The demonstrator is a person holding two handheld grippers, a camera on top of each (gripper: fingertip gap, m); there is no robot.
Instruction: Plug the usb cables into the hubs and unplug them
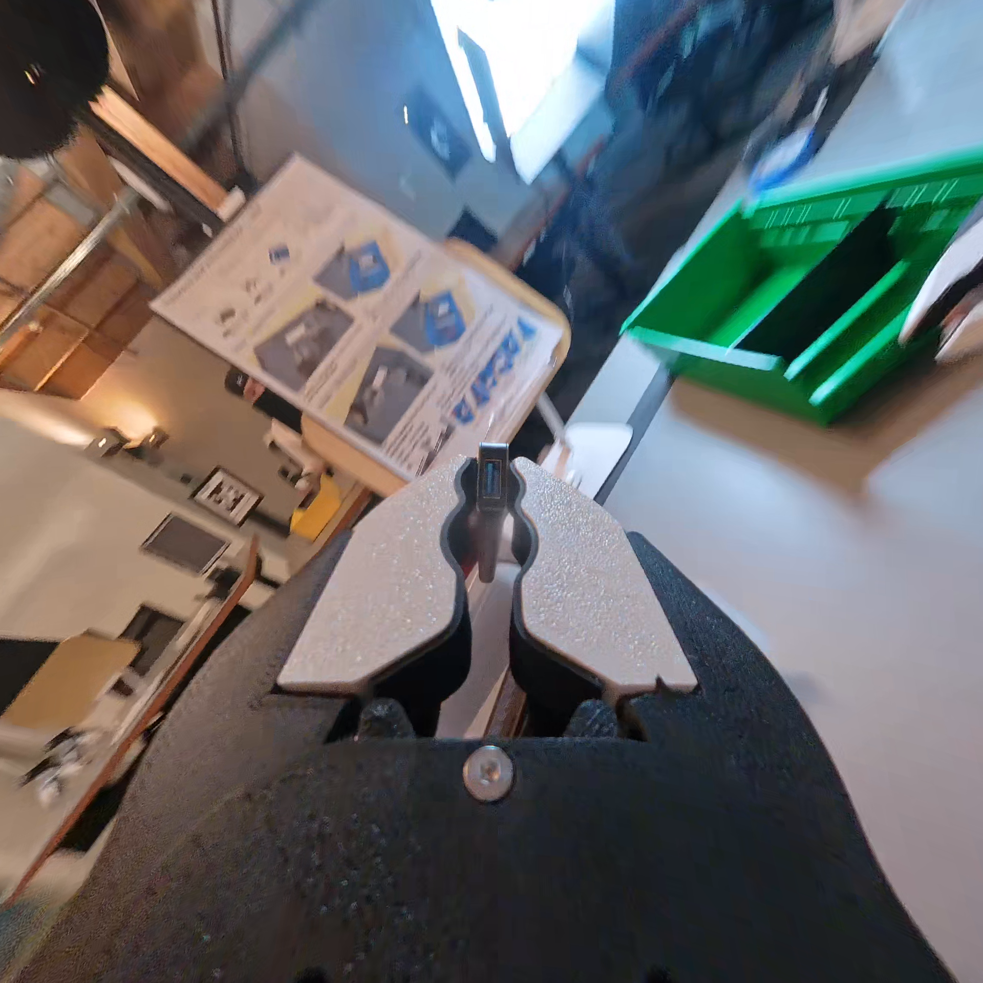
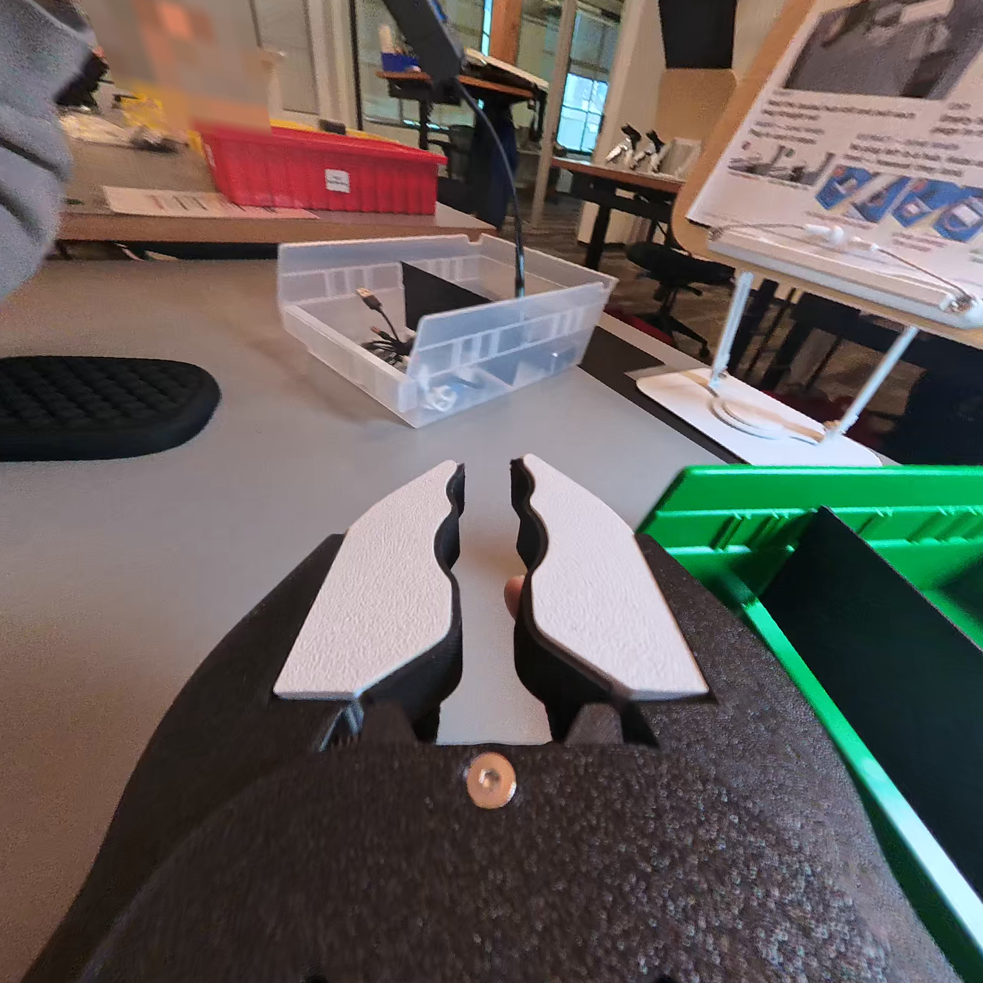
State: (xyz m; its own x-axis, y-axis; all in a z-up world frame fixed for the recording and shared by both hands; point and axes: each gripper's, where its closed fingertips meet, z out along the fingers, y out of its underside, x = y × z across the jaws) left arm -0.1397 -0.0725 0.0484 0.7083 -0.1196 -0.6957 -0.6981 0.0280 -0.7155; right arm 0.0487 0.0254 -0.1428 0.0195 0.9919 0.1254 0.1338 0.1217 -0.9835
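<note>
My left gripper [image 1: 492, 478] is shut on a slim dark grey USB hub [image 1: 492, 486], gripped edge-on with a blue port facing the camera; it is held in the air, tilted. In the right wrist view a dark slab [image 2: 428, 37] at the top edge, likely this hub, trails a black cable [image 2: 505, 175] down into a clear plastic bin [image 2: 505, 330]. Black USB cables [image 2: 380, 330] lie in that bin's left compartment. My right gripper [image 2: 486, 473] is open and empty, low over the grey table [image 2: 266, 505].
A green bin [image 2: 798, 500] with a black divider sits close on the right of my right gripper and also shows in the left wrist view [image 1: 744, 298]. A black mat [image 2: 96, 404] lies left. A poster on a white stand [image 2: 851, 159], a red bin [image 2: 319, 170] and a grey sleeve [image 2: 26, 133] are around. The tips of one gripper are about 30 cm away from the tips of the other.
</note>
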